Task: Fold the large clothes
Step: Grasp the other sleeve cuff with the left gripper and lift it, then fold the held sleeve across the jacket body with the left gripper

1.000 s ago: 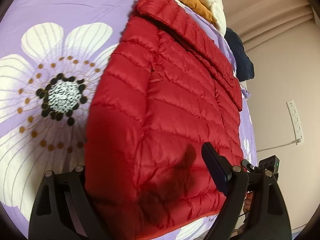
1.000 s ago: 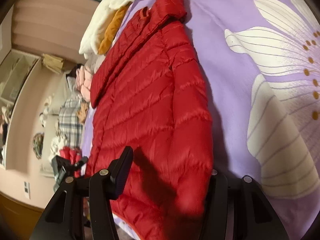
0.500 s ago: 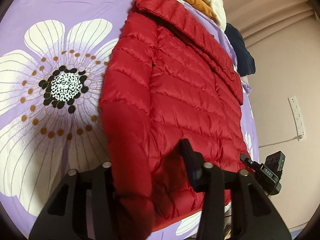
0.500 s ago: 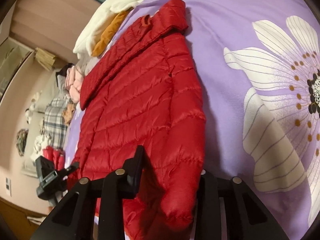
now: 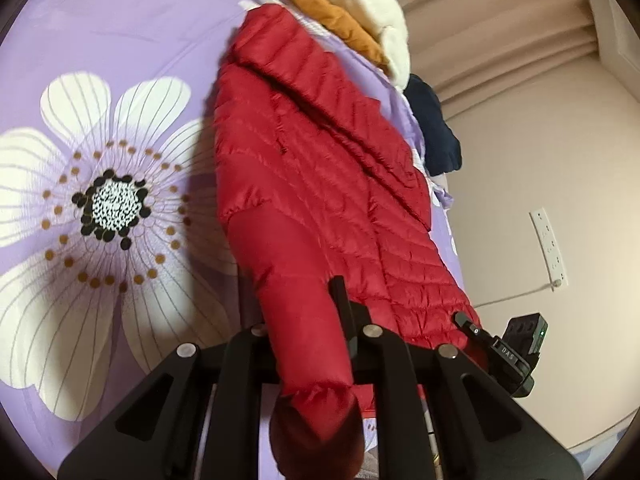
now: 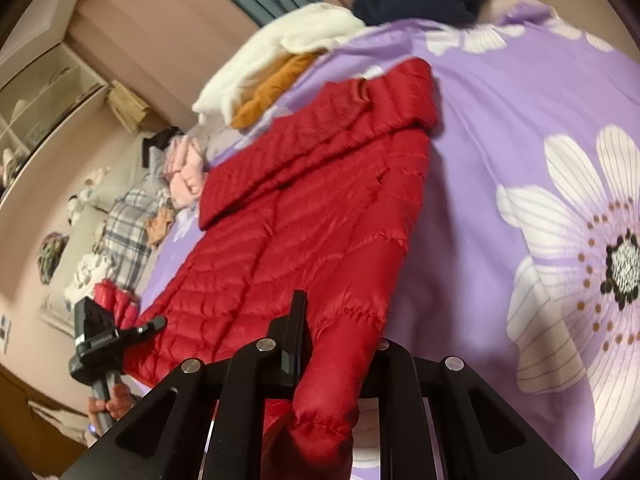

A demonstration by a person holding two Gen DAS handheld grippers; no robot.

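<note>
A red quilted puffer jacket [image 5: 320,184] lies front-down on a purple flowered bedspread [image 5: 120,60], collar at the far end. My left gripper [image 5: 304,320] is shut on the cuff end of one sleeve [image 5: 296,288] and holds it lifted off the bed. My right gripper [image 6: 336,340] is shut on the other sleeve [image 6: 360,292] of the jacket [image 6: 288,216], also raised, its cuff hanging down between the fingers. The right gripper shows in the left wrist view [image 5: 504,348], and the left gripper in the right wrist view [image 6: 104,340].
A cream and orange garment pile [image 5: 352,8] and a dark navy garment [image 5: 432,128] lie past the collar. A couch with plaid and pink clothes [image 6: 136,216] stands left of the bed. A wall socket strip [image 5: 550,248] is at the right.
Both grippers have closed on the sleeves and lifted them. The sleeves now rise off the bedspread and the views have pulled back and up from the jacket.
</note>
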